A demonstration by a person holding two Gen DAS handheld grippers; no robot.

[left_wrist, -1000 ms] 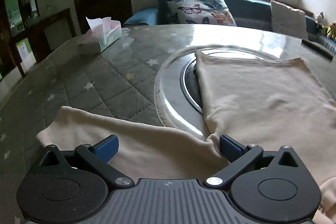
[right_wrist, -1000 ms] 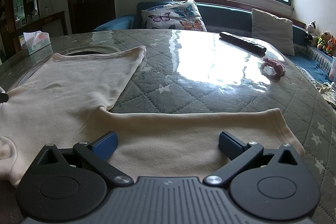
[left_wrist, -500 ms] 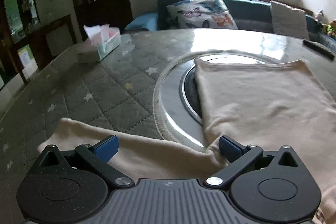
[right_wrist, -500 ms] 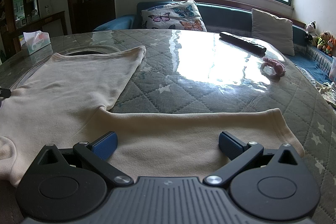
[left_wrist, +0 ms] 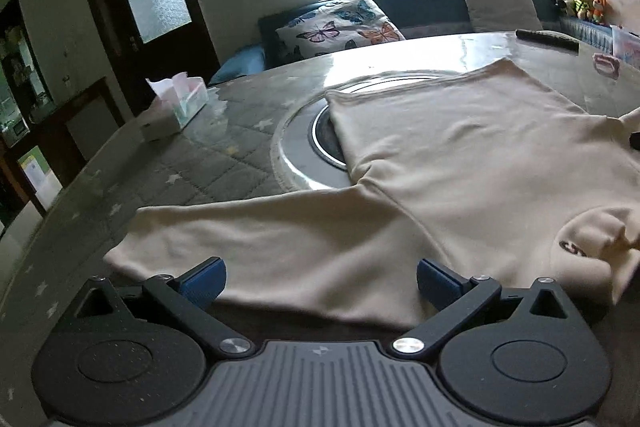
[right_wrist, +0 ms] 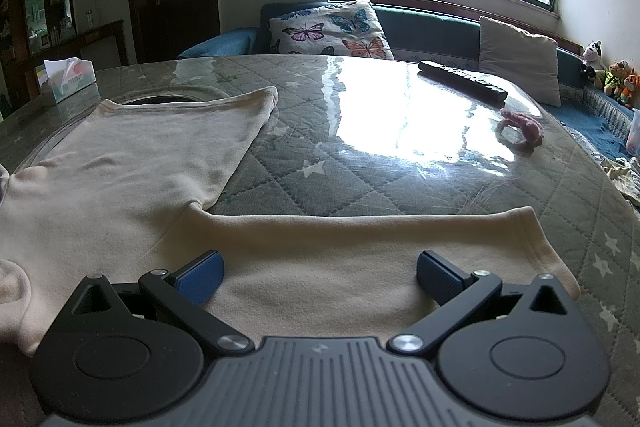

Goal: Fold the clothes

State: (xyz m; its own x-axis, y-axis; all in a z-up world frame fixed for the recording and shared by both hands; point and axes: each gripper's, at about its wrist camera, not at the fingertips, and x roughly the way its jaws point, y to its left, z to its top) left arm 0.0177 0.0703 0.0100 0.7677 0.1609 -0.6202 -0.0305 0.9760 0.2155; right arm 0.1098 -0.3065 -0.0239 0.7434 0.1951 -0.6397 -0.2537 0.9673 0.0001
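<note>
A cream long-sleeved top (left_wrist: 460, 155) lies flat on the quilted table, collar toward me, and shows in the right wrist view (right_wrist: 120, 163) too. Its left sleeve (left_wrist: 256, 239) stretches left and its right sleeve (right_wrist: 360, 251) stretches right. My left gripper (left_wrist: 318, 277) is open, its blue pads over the near edge of the left sleeve. My right gripper (right_wrist: 318, 275) is open, its pads low over the right sleeve. Neither holds anything.
A tissue box (left_wrist: 176, 107) stands at the table's far left. A black remote (right_wrist: 462, 81) and a pink hair tie (right_wrist: 520, 127) lie at the far right. A round metal inset (left_wrist: 316, 131) lies partly under the top. A sofa with cushions (right_wrist: 332, 31) is behind.
My left gripper has pulled back toward me and swung its view right, so the whole left sleeve and the collar now show. The right gripper has not moved.
</note>
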